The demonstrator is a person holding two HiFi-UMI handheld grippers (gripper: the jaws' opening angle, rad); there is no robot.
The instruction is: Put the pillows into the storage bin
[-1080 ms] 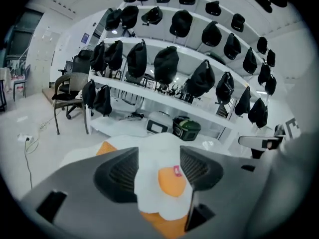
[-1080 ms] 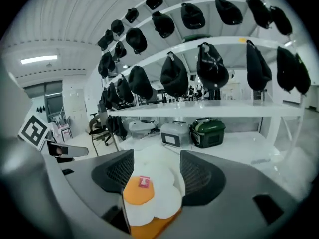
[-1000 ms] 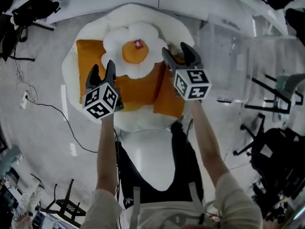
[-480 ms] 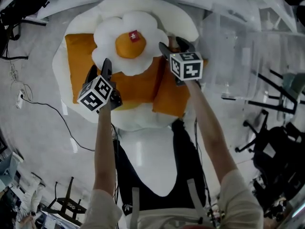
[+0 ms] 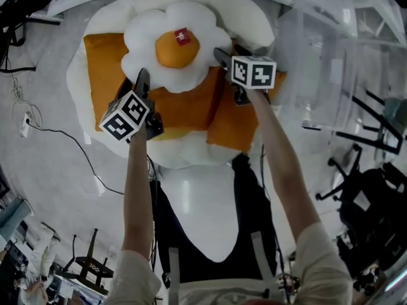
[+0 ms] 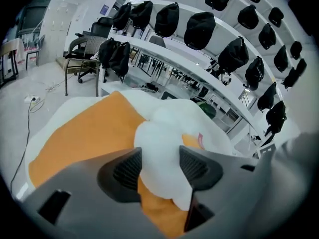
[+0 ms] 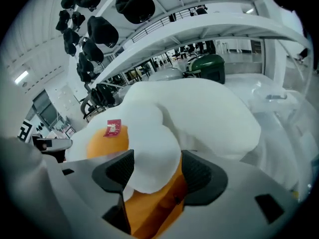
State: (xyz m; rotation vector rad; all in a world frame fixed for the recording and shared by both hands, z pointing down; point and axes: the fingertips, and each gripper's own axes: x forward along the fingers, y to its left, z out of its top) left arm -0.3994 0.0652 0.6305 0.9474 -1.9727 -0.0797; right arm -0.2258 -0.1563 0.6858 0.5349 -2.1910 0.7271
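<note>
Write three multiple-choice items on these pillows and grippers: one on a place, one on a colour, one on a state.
1. Relative to the orange pillow, the flower pillow lies:
A. underneath
B. on top
C. apart, not touching

2. The flower pillow's petals are:
A. white
B. pink
C. black

3. The jaws of the left gripper are:
A. shut with nothing between them
B. clamped on the orange pillow
C. apart, with one of the petals between them

Answers:
1 B: the head view shows the flower covering part of the orange cloth.
2 A: every petal shows white around an orange middle.
3 C: the left gripper view shows them spread either side of a white petal.
</note>
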